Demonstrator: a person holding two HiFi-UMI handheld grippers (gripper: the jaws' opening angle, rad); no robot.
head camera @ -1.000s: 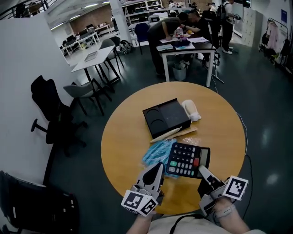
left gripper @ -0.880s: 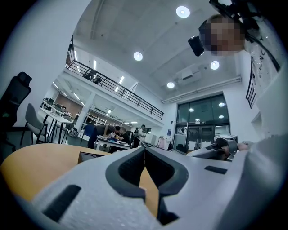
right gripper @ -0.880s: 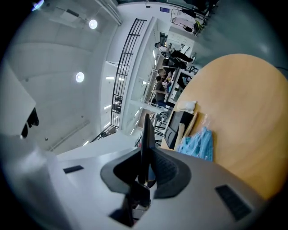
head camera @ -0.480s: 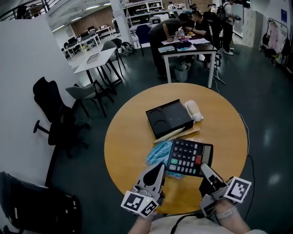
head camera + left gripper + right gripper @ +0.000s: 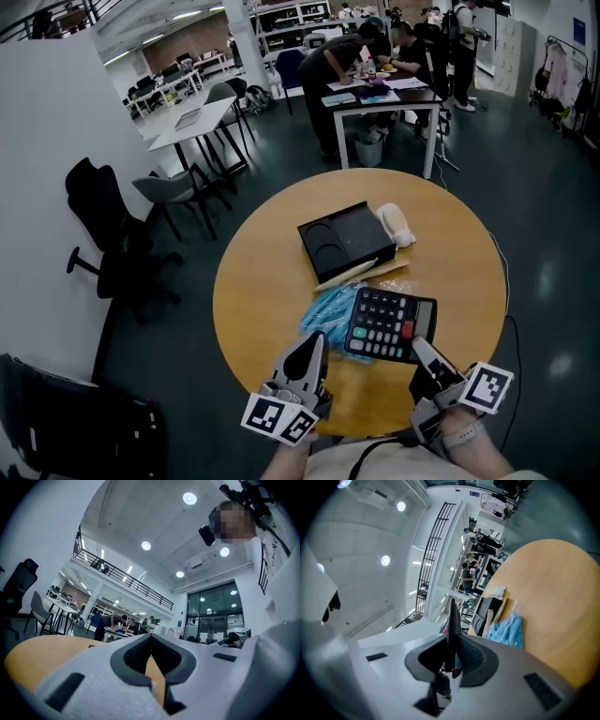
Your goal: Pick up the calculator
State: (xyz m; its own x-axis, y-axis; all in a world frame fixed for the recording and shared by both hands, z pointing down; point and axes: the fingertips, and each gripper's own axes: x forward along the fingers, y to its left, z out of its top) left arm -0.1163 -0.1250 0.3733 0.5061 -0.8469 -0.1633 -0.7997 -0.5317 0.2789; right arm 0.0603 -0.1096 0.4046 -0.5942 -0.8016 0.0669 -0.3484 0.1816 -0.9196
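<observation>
The black calculator (image 5: 391, 325) with coloured keys hangs tilted just above the round wooden table (image 5: 262, 291), over a blue plastic packet (image 5: 327, 314). My right gripper (image 5: 420, 348) is shut on its near right corner. In the right gripper view the calculator (image 5: 452, 620) shows edge-on as a thin dark blade pinched between the pads of the right gripper (image 5: 451, 659). My left gripper (image 5: 314, 340) hovers at the near edge of the table, left of the calculator, shut and empty. In the left gripper view its tips (image 5: 151, 645) meet with nothing between them.
Behind the calculator lie a pale stick (image 5: 360, 273), a black tray (image 5: 345, 241) and a white bundle (image 5: 395, 225). Office chairs (image 5: 98, 225) stand to the left. People lean over a desk (image 5: 380, 94) at the back.
My left gripper has risen a little and drifted left. The calculator stays pinched in the right gripper, hardly shifted.
</observation>
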